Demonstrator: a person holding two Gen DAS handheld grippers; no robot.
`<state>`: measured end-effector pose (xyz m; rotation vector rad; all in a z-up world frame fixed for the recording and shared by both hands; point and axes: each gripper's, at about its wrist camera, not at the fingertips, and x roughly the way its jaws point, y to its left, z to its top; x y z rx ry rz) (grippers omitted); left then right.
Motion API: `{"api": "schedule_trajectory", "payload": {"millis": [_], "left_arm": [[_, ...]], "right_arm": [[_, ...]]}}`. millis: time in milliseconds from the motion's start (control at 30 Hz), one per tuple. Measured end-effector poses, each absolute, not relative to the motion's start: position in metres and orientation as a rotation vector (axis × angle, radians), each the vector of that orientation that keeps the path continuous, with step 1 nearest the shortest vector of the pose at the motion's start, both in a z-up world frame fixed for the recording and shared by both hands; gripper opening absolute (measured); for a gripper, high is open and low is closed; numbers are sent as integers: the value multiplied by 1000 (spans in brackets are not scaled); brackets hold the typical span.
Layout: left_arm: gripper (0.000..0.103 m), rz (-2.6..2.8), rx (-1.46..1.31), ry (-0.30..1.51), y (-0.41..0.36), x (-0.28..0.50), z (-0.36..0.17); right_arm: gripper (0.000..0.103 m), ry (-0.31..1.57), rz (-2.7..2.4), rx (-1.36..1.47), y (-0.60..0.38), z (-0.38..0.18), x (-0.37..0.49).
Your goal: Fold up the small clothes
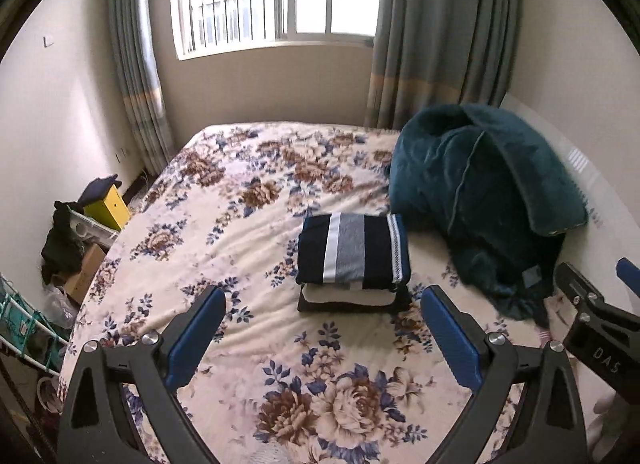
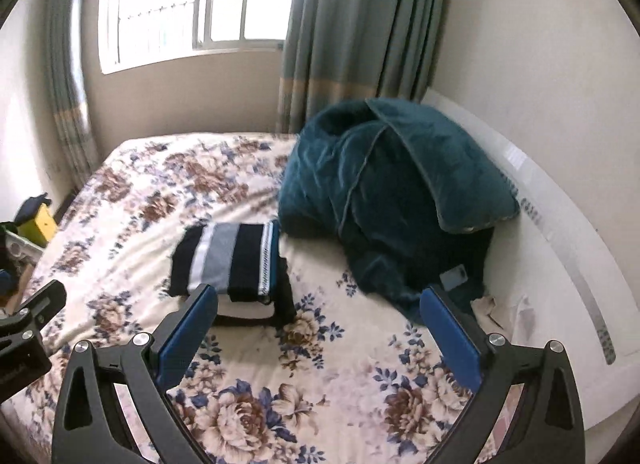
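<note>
Both the left gripper [image 1: 322, 328] and right gripper [image 2: 318, 326] hover spread wide, holding nothing. Beyond, mid-bed [image 1: 224, 223], lies the stack of folded clothes [image 1: 354, 256], beside a teal blanket [image 1: 480, 191]. Only the left view shows the yellow box [image 1: 107, 211] clearly.

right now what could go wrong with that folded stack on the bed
1. The striped top piece overhangs the white layer beneath it; a nudge might slide it off.
2. The teal blanket is heaped right beside the stack and could slump onto it or snag a jaw.
3. Both the left gripper and the right gripper are open and empty, close together, so they might bump.
</note>
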<state>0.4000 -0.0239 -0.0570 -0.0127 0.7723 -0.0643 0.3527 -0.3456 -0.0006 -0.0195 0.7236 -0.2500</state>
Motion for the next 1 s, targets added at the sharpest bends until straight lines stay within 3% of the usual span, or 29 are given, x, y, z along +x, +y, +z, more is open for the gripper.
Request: {"api": "schedule_trajectory", "payload": {"millis": [467, 1000], "left_arm": [[100, -27, -41, 692, 3, 320, -6], [100, -8, -22, 664, 1, 290, 1]], "right_arm": [[103, 579, -184, -37, -318, 90, 230], [103, 562, -147, -11, -316, 109, 198]]}}
